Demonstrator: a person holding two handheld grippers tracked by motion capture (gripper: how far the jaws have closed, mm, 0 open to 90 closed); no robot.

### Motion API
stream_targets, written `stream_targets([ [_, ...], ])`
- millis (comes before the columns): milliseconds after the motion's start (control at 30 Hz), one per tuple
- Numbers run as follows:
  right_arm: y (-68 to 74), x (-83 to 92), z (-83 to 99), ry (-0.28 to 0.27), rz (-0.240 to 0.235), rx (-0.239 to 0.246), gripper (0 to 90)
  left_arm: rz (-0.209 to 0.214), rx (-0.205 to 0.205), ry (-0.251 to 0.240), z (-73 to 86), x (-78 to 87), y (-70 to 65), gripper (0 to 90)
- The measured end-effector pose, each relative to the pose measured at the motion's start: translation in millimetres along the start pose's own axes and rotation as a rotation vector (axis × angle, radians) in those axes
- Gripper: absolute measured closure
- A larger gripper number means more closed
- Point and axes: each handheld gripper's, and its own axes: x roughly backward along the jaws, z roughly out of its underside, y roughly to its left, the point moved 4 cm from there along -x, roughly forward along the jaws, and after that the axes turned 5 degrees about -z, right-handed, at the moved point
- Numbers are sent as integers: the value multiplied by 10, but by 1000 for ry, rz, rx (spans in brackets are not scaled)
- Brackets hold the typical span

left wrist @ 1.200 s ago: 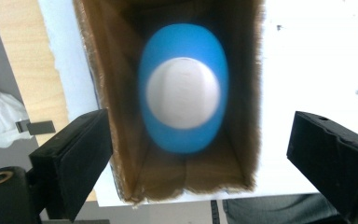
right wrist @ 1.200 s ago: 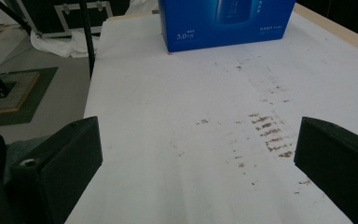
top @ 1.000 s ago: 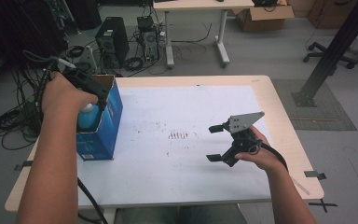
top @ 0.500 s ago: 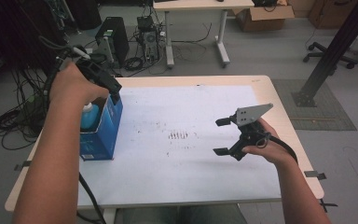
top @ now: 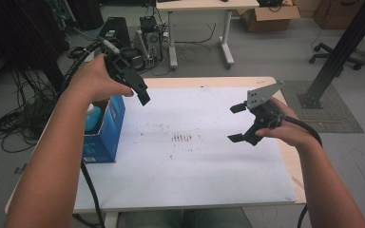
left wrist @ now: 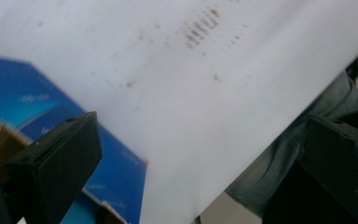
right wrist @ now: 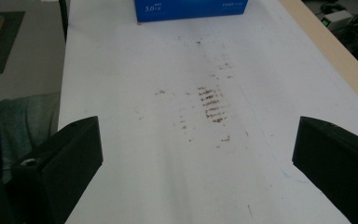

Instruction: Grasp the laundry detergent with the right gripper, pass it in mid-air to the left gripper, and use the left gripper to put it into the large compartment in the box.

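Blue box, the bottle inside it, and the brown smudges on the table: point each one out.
blue box (top: 105, 135): high view, on its long blue side wall.
bottle (top: 92, 115): high view, on its blue body inside the box.
brown smudges (right wrist: 210, 103): right gripper view, on the striped patch.

left tongs (top: 140, 95) risen off blue box (top: 105, 130), jaws opened

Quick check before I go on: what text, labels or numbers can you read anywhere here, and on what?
"5.0": white print on the blue box, right gripper view.
Smaller white print beside it on the same face: too small to read.
White lettering on the box side in the left gripper view: blurred, unreadable.
Brown marks on the white tabletop: smudges, not writing.
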Motion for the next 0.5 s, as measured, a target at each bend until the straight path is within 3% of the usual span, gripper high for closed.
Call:
stream_targets([
  [133, -55, 30, -36, 75, -10, -5, 19, -6, -143, 30, -50, -65, -137, 2],
  [233, -85, 40, -64, 135, -13, -7, 22, -18, -213, 56, -60, -120, -197, 2],
  [367, -108, 34, -94, 226, -27, 9, 25, -34, -275, 79, -76, -201, -265, 2],
  [500, -130, 7, -79, 309, -43, 11, 28, -15, -328, 99, -92, -272, -366, 2],
])
